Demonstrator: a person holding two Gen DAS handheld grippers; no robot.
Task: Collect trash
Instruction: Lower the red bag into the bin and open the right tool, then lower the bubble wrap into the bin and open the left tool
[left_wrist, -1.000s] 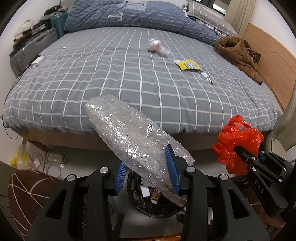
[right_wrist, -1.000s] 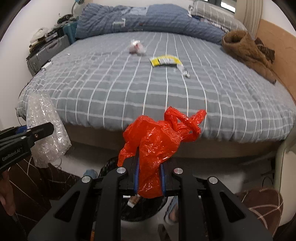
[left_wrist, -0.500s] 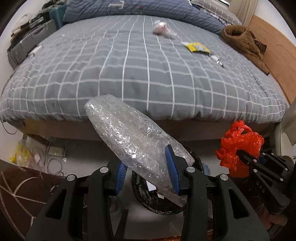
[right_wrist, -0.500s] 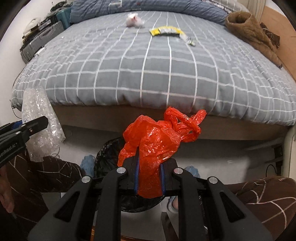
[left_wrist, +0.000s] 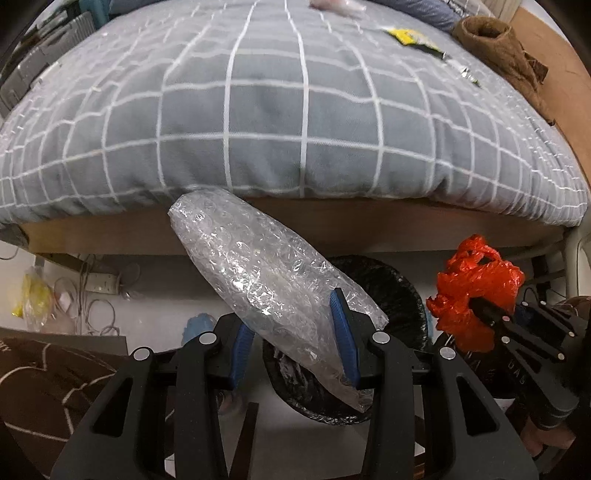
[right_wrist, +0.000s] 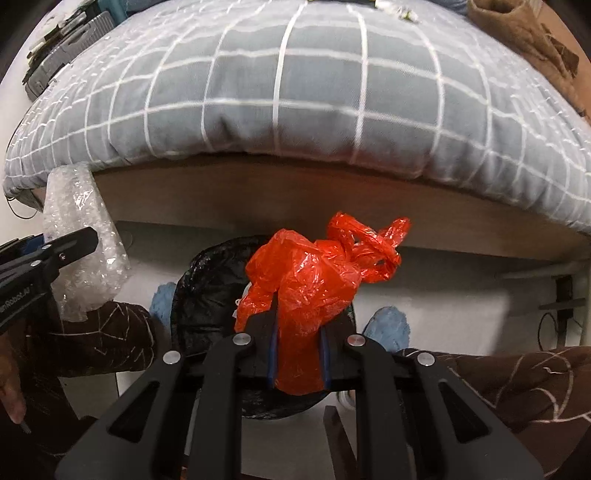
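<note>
In the left wrist view, the left gripper (left_wrist: 295, 343) at lower centre pinches a roll of bubble wrap (left_wrist: 266, 280) that slants toward the upper left, over a black-lined bin (left_wrist: 399, 291) on the floor. At the right edge the right gripper (left_wrist: 484, 314) clamps a red plastic bag (left_wrist: 476, 280). Only this view shows the yellow wrapper (left_wrist: 410, 37) on the bed (left_wrist: 295, 110) (top right). The right wrist view shows the bag (right_wrist: 306, 295) pinched at centre above the bin (right_wrist: 207, 288).

The bubble wrap (left_wrist: 273, 288) covers much of the black-lined bin (left_wrist: 391, 280), hiding its contents. The yellow wrapper (left_wrist: 408, 37) on the bed (left_wrist: 295, 110) is smeared with blur, print unreadable. The pink scrap (left_wrist: 332, 3) is clipped by the top edge.
</note>
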